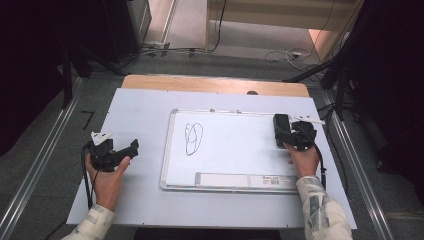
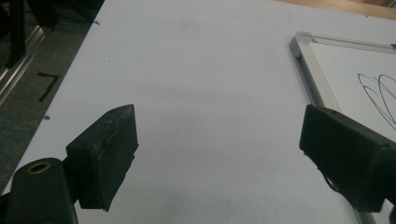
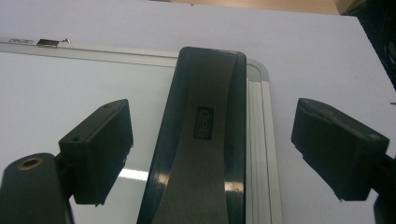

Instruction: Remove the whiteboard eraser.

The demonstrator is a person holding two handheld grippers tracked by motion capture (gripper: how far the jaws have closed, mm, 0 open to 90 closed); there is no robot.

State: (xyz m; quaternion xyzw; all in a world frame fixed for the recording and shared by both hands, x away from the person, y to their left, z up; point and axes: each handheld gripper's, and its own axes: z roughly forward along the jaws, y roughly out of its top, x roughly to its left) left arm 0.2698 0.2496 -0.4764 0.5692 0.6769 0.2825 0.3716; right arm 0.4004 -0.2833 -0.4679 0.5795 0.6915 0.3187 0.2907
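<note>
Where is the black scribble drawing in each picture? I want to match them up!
High view: the scribble sits on the left part of the whiteboard, nearer its far edge.
Left gripper view: part of the scribble shows at the right edge, above the right jaw.
Right gripper view: this picture looks at the board's other end, where the black eraser lies.
Shared landmark: the whiteboard's silver frame.

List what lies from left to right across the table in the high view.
left gripper → whiteboard with its black scribble → black eraser → right gripper, its jaws open on either side of the eraser, at the whiteboard's right edge.
</note>
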